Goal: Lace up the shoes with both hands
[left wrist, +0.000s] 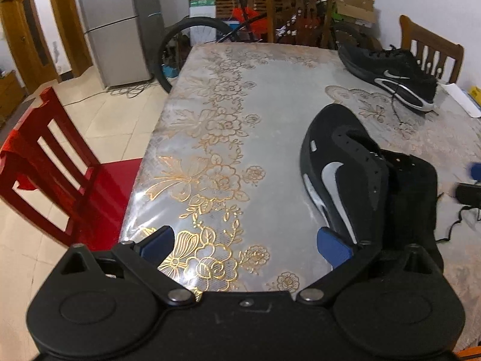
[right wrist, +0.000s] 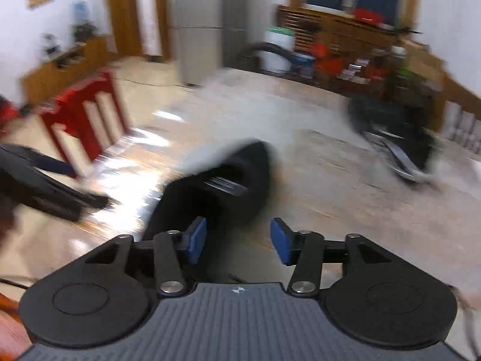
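A black sneaker (left wrist: 354, 180) with a silver swoosh and empty eyelets lies on the table, toe pointing away, to the right of my left gripper (left wrist: 245, 245). That gripper is wide open over the tablecloth with nothing between its blue pads. A loose black lace (left wrist: 454, 224) trails on the table right of the shoe. In the blurred right wrist view the same sneaker (right wrist: 222, 192) sits just ahead of my right gripper (right wrist: 239, 240), which is open and empty. A second, laced black sneaker (left wrist: 390, 72) rests at the far right of the table.
The table (left wrist: 270, 105) has a glossy floral cover. A red chair (left wrist: 60, 165) stands at its left edge and a wooden chair (left wrist: 433, 51) at the far right. A bicycle wheel (left wrist: 180, 48) and a fridge (left wrist: 120, 24) lie beyond. The left gripper shows blurred at left (right wrist: 45, 186).
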The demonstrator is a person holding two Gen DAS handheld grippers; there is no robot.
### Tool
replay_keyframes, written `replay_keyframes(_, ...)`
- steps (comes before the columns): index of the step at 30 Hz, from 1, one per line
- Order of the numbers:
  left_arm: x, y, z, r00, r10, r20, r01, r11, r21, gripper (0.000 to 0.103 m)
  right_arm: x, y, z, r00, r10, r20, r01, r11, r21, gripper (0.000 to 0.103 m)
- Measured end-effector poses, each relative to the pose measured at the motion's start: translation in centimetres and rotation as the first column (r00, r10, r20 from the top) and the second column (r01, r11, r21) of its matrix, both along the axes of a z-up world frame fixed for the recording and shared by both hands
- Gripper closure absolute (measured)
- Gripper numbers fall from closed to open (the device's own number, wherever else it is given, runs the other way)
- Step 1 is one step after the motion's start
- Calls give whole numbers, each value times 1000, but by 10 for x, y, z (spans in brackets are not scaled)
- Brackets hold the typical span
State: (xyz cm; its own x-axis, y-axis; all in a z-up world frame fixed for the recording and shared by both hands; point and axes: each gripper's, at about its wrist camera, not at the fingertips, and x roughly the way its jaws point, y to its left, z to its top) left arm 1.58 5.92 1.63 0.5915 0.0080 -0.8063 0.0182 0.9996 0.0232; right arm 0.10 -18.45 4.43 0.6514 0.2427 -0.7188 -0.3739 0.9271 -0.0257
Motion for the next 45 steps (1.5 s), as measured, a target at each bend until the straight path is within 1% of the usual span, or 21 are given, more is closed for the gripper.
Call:
replay_keyframes(1,0,0,0,1000,13,-2,-13,1000,2,2,6,-17,-8,995,-90,-32,90,996,-8,48)
replay_keyframes(2,-1,-1,1,1000,31,-5,-31,1000,2,2,15,-34,-19,978,-191,-89,194,981,25,48)
replay_keyframes(4,-2,-2,2,998,66,-13,-66,998,5,2,32,-68,-41,905,-370,-210,393,916,81,48)
replay_keyframes(6,-3,-4,5,994,102,-24,-102,995,13,2,45,-85,-64,832,-455,-318,520,839,159,48)
replay_keyframes(8,-4,-8,8,991,132,-37,-131,991,23,2,53,-86,-79,818,-458,-347,541,817,197,48)
replay_keyframes(13,-9,-24,18,984,177,-32,-174,982,72,2,51,-82,-73,908,-353,-227,402,886,230,48)
replay_keyframes(15,-12,-32,23,983,181,-19,-179,980,83,2,51,-80,-71,935,-306,-178,343,909,238,61)
replay_keyframes(16,-14,-36,25,984,180,-13,-178,980,87,2,50,-80,-70,947,-282,-153,313,919,240,79)
replay_keyframes(18,-17,-44,30,986,169,5,-169,981,100,2,50,-78,-68,967,-233,-102,252,937,243,101)
replay_keyframes(20,-17,-52,35,988,152,25,-154,982,114,2,49,-76,-65,982,-183,-51,190,951,243,101)
replay_keyframes(24,-9,-67,44,994,89,62,-97,985,141,2,48,-73,-61,996,-78,50,65,971,232,101)
replay_keyframes(27,8,-78,45,997,31,76,-44,985,167,2,46,-69,-56,990,22,137,-50,978,203,101)
replay_keyframes(29,20,-84,45,996,-12,85,-3,984,177,2,42,-58,-42,942,222,252,-246,967,67,101)
replay_keyframes(31,31,-89,43,994,-59,88,43,984,175,2,42,-49,-34,857,420,300,-407,907,-110,101)
replay_keyframes(33,41,-93,41,990,-105,90,89,981,175,2,46,-42,-32,758,587,283,-515,806,-291,101)
replay_keyframes(36,53,-99,35,984,-157,83,143,978,153,2,51,-33,-32,599,779,187,-616,597,-514,101)
replay_keyframes(37,56,-100,31,983,-164,79,152,978,142,2,53,-30,-33,545,826,145,-635,519,-572,101)
replay_keyframes(39,61,-103,25,983,-172,69,162,979,126,2,55,-24,-34,458,887,67,-654,387,-650,101)
replay_keyframes(41,65,-104,20,983,-177,57,170,979,114,2,59,-18,-38,391,920,6,-652,282,-704,101)
replay_keyframes(43,69,-105,14,982,-183,44,178,978,107,2,61,-13,-40,346,937,-46,-651,205,-731,101)
replay_keyframes(45,71,-105,9,981,-190,30,186,977,105,2,61,-10,-43,311,947,-85,-651,147,-744,101)
